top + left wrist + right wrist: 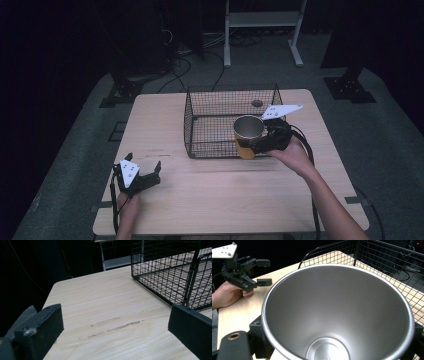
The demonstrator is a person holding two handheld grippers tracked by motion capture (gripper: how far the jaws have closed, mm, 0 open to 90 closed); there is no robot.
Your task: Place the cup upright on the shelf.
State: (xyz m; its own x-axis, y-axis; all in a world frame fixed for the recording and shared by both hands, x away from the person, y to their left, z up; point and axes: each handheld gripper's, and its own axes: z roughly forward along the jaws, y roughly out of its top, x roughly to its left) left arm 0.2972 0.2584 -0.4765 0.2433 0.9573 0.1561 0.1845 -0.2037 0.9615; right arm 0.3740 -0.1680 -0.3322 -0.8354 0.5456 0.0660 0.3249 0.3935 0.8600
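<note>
Wooden counter (pixel 210 190) carries a wire basket (pixel 210 120); right gripper (pixel 267 142), jaws pinching the metal cup (pixel 248 136), holds it at the basket's near-right corner; left gripper (pixel 142 176), jaws spread, sits well left of basket.

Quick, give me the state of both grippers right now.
Left gripper: open, holding nothing, low over the table.
Right gripper: shut on the metal cup, held at the wire basket's front wall.
</note>
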